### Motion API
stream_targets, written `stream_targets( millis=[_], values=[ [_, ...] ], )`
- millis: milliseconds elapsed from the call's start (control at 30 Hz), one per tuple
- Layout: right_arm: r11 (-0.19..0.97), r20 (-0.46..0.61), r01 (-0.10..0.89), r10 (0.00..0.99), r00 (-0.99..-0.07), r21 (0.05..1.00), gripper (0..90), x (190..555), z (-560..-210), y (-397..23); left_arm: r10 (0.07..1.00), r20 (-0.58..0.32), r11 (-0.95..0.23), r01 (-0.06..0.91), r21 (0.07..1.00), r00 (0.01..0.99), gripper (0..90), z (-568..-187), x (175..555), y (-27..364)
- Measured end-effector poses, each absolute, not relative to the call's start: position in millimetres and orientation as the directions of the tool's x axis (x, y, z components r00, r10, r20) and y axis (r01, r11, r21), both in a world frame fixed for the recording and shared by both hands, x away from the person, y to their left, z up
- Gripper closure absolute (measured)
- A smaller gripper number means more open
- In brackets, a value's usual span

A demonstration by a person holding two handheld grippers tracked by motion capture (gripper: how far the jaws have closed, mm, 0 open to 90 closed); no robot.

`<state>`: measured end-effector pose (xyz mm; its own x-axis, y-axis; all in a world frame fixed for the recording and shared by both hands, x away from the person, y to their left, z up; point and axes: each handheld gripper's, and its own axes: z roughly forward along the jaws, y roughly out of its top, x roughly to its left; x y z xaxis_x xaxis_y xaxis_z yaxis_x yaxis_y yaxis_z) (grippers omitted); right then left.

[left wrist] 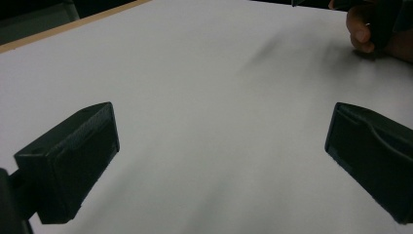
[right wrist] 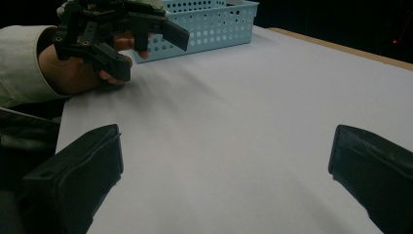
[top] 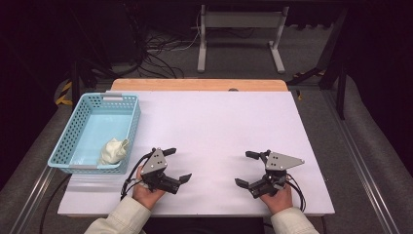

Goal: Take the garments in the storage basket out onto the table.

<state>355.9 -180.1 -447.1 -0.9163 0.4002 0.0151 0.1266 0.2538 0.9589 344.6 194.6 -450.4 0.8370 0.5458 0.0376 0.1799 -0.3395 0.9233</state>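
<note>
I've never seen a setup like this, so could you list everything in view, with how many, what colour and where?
Basket: one, light blue, perforated, at the table's left edge.
Crumpled cloth: one, cream-white, in the basket's near right corner.
Table: one, white top with a wooden far edge.
Metal stand: one, pale grey, on the floor beyond the table.
Cables: several, dark, on the floor behind.
Left gripper: one, black, jaws open, near edge.
Right gripper: one, black, jaws open, near edge.
Sleeves: two, pale, bottom.
</note>
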Motion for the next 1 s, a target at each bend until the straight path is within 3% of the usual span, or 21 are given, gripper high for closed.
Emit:
stream_targets(
  millis=[400,1000],
  values=[
    [0.257,0.023,0.136,0.398,-0.917,0.957,0.0,356.1,-447.6,-179.2,0.499,0.009,-0.348,0.191,0.918,0.867,0.4,-446.7,346.7,195.1],
    [0.267,0.028,0.144,0.396,-0.918,0.953,0.1,356.2,-447.5,-178.8,0.451,0.05,-0.377,0.139,0.916,0.891,1.9,-411.4,348.3,184.5]
  ],
)
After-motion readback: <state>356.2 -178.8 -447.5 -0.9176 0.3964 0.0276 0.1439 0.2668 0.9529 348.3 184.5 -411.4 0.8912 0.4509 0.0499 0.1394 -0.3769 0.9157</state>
